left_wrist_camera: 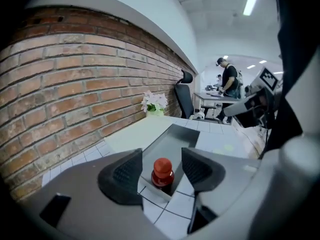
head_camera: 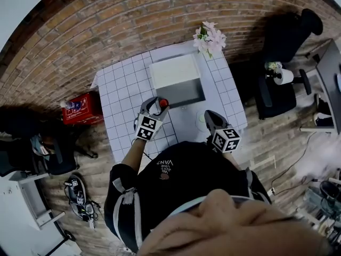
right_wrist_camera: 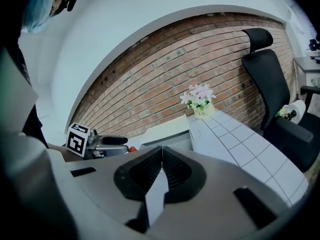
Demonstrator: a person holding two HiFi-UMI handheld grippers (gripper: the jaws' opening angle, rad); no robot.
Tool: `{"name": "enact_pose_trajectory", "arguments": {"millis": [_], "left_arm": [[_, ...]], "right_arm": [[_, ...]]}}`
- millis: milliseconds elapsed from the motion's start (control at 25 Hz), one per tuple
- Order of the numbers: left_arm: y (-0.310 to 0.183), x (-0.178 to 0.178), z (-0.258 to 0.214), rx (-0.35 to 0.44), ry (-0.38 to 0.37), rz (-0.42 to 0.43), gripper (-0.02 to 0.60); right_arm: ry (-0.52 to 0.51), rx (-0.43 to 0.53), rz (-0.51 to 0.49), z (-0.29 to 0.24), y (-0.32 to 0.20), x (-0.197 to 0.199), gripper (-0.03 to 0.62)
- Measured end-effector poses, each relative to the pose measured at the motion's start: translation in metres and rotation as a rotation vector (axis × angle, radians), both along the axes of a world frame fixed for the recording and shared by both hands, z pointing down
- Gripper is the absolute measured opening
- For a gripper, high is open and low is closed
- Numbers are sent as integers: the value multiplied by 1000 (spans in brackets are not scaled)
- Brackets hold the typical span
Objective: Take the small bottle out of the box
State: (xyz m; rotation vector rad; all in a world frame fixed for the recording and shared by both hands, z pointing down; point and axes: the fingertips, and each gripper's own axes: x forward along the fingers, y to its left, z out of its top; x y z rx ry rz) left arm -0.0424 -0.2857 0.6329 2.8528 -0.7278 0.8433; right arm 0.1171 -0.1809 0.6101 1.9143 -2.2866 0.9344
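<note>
The small bottle, dark with a red cap, stands upright in the lower middle of the left gripper view. It appears to sit in the near corner of the open box, with its base hidden behind the box's pale rim, so by this judgement it has not yet come out. The left gripper is tipped downward and lined up so that the bottle falls in the gap between its fingers. They stand wide apart, one on each side of the cap, and neither pad touches it. That spacing reads as a set-up for a side grasp around the neck or body, leaving room to slide in without knocking the bottle over.

The right gripper hangs over the lower right part of the checked surface in the head view, well apart from the box. Its fingers are pressed together with nothing between them (it seems simply parked out of the way). The box lid is folded back toward the brick wall, which keeps the opening free for the reach. A pot of pink flowers stands at the far corner, clear of the work.
</note>
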Motion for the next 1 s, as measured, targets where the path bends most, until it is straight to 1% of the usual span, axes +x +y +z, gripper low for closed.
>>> {"name": "enact_pose_trajectory", "arguments": {"millis": [80, 200, 320, 440, 600, 760, 1000], "left_arm": [[-1, 4, 6, 2, -34, 70, 242], [-2, 7, 26, -23, -85, 164, 250], [0, 10, 37, -43, -140, 244, 255], [2, 14, 48, -62, -175, 312, 255], [1, 20, 57, -89, -194, 372, 253], [-2, 21, 59, -132, -212, 399, 255], [3, 19, 75, -109, -315, 502, 253]], "right_arm": [[0, -1, 23, 0, 3, -1, 3], [4, 1, 54, -1, 8, 0, 3], [5, -2, 88, 1, 15, 5, 3], [7, -6, 117, 1, 21, 9, 3], [11, -10, 134, 1, 26, 13, 3], [13, -15, 139, 2, 30, 14, 3], [7, -15, 146, 2, 31, 16, 3]]}}
